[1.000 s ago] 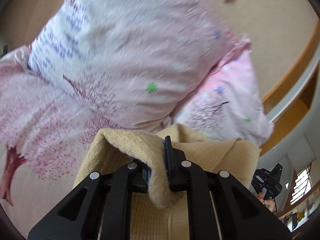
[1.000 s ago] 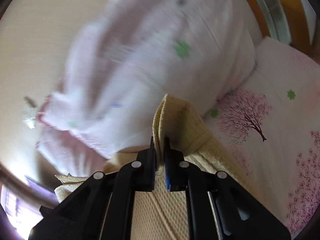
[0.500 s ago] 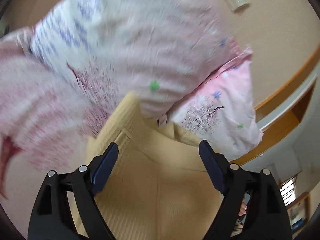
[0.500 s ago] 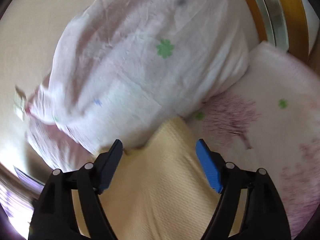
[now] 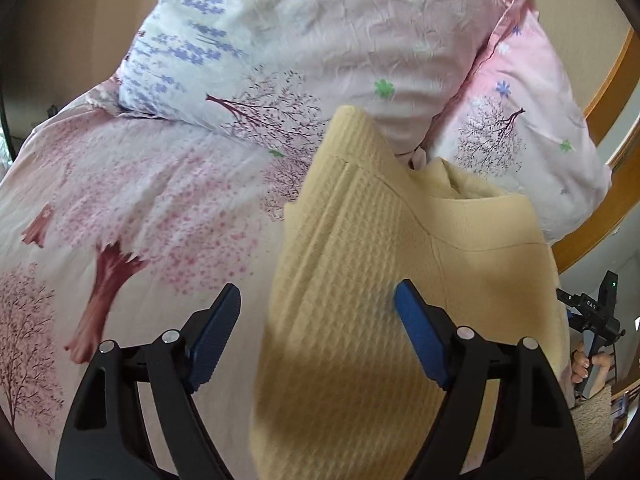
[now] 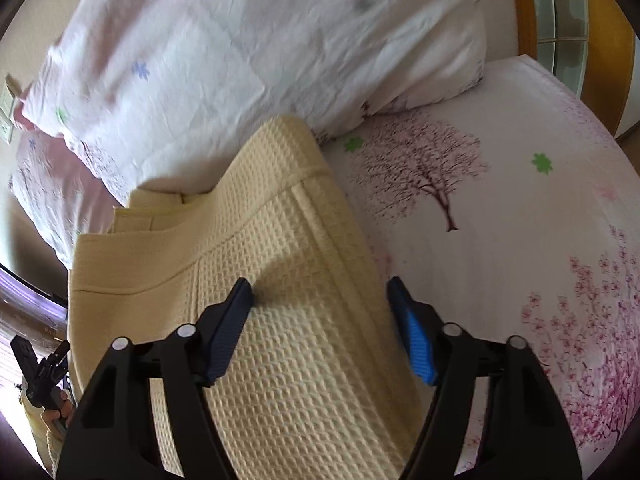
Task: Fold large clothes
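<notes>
A folded pale yellow waffle-knit garment [image 5: 360, 280] [image 6: 288, 300] lies on the bed, its far end against the pillows. My left gripper [image 5: 318, 312] hovers over its left edge; its jaws stand apart and are closing, with the cloth's edge under the gap and neither blue pad pressing it. My right gripper [image 6: 320, 308] hangs over the garment's right edge, its jaws also apart and closing, and the cloth lies below them untouched. The other gripper, held in a hand, shows at each view's side [image 5: 592, 320] [image 6: 40, 364].
The bed sheet [image 5: 140, 208] [image 6: 500, 240] is pink-white with cherry-tree prints. Two pillows [image 5: 320, 48] [image 6: 240, 48] lean at the bed's head. A wooden headboard frame [image 5: 608, 92] [image 6: 600, 40] rises behind them, and a beige wall [image 5: 80, 20] lies beyond.
Both grippers let go of the yellow garment's edges, opened wide, then began narrowing. The garment dropped flat onto the bed, and both grippers sank and tilted down over it.
</notes>
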Available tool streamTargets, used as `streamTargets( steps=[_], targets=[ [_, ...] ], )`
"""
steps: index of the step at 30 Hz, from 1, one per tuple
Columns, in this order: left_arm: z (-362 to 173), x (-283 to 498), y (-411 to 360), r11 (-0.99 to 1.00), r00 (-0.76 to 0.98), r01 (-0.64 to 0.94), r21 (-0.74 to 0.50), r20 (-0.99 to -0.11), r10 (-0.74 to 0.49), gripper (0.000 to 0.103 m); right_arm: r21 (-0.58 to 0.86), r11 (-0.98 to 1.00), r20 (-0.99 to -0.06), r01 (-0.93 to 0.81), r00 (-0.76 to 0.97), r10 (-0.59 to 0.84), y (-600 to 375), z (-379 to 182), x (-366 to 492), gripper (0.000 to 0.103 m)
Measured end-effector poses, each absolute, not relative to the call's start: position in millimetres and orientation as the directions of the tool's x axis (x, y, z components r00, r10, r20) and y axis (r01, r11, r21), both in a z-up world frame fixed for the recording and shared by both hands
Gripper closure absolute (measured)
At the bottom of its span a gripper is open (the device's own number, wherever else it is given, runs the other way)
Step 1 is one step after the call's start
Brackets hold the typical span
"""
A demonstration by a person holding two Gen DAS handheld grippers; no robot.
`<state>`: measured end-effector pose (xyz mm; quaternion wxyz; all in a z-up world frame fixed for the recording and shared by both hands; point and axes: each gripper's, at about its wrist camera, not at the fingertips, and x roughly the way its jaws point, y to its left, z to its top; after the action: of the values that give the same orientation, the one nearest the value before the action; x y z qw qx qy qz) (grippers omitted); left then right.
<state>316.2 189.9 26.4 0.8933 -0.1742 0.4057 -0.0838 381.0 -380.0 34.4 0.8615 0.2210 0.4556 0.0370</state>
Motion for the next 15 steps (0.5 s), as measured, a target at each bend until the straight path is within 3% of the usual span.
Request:
streamTargets(
  steps=[1, 2, 3, 5, 10, 15],
  targets=[
    [26.7, 320.0, 187.5, 0.921, 0.658, 0.009, -0.389, -0.692, -0.298, 0.036, 0.424, 0.896, -0.762, 0.129, 0.586, 0.276, -378.1, 34.7, 380.6, 0.063],
    [27.7, 321.5, 185.5, 0.917, 0.656, 0.013, -0.398, -0.688, -0.309, 0.052, 0.435, 0.892, -0.75, 0.125, 0.598, 0.283, -376.4, 37.8, 378.0, 0.069],
    [29.0, 323.0, 183.6, 0.917, 0.657, 0.01, -0.4, -0.688, -0.308, 0.066, 0.436, 0.89, -0.734, 0.132, 0.624, 0.267, -376.6, 44.4, 372.7, 0.082],
    [35.1, 321.3, 177.2, 0.915, 0.67, 0.033, -0.402, -0.671, -0.319, 0.091, 0.481, 0.868, -0.684, 0.122, 0.671, 0.285, -380.1, 57.7, 363.2, 0.089],
    [52.2, 290.7, 183.9, 0.911, 0.758, 0.041, -0.41, -0.581, -0.296, 0.096, 0.551, 0.82, -0.592, 0.155, 0.765, 0.254, -400.9, 72.0, 330.4, 0.091],
    [26.1, 283.5, 203.4, 0.861, 0.743, 0.003, -0.509, -0.575, -0.343, 0.095, 0.515, 0.808, -0.702, 0.285, 0.681, 0.207, -400.3, 25.5, 339.9, 0.091]
  ],
)
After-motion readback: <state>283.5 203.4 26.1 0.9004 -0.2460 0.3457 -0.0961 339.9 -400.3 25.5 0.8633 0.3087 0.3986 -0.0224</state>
